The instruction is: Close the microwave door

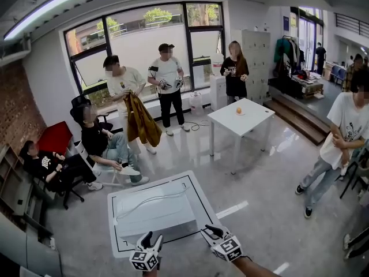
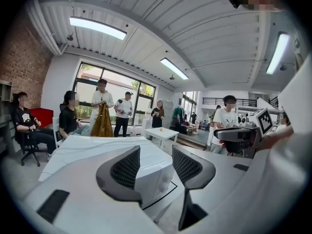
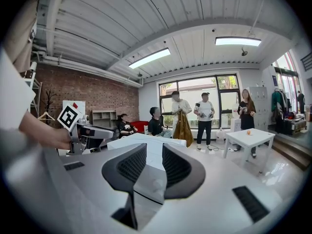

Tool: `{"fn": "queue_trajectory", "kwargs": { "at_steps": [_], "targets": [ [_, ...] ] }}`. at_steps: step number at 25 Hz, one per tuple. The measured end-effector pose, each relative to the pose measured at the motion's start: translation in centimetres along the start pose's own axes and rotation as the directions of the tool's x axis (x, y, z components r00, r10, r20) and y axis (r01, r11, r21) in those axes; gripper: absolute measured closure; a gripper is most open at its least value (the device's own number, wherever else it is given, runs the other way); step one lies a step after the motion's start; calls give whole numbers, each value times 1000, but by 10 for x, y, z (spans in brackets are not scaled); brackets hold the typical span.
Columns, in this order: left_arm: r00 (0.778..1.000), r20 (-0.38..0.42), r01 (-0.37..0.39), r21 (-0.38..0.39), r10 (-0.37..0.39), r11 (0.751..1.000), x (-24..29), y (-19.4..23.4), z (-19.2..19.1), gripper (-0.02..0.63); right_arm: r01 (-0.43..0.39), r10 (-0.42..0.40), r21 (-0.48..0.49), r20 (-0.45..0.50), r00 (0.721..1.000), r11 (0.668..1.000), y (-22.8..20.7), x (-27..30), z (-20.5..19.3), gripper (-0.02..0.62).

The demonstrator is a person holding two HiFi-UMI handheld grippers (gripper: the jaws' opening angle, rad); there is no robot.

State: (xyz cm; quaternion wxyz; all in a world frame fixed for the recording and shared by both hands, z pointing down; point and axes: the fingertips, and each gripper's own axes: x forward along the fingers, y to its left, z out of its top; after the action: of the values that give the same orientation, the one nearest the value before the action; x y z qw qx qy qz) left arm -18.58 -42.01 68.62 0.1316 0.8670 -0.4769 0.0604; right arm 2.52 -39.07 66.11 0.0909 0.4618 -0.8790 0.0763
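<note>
A white microwave [image 1: 153, 209] stands on a low white table [image 1: 118, 244] edged with a black line, seen from above in the head view. From here I cannot tell how its door stands. My left gripper [image 1: 151, 237] hovers at the table's near edge, in front of the microwave, open and empty. My right gripper [image 1: 210, 231] is off the microwave's near right corner, also open and empty. In the left gripper view the jaws [image 2: 156, 152] stand wide apart around the microwave's [image 2: 97, 150] near corner. The right gripper view shows the jaws [image 3: 154, 147] closer together, with the microwave [image 3: 131, 140] behind them.
Several people stand by the window [image 1: 167, 39] and two sit at the left beside a red sofa [image 1: 55, 137]. A white table [image 1: 241, 117] with an orange on it stands mid-room. Another person [image 1: 340, 146] stands at the right. Grey floor surrounds the low table.
</note>
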Motion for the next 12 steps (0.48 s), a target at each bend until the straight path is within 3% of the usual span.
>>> {"fn": "queue_trajectory", "kwargs": {
  "at_steps": [12],
  "targets": [
    [1000,-16,-2,-6,2,1000,-4,0,-4,394,14,-14,6,-12,1000,1000,-4,-6,-7,491]
  ]
}}
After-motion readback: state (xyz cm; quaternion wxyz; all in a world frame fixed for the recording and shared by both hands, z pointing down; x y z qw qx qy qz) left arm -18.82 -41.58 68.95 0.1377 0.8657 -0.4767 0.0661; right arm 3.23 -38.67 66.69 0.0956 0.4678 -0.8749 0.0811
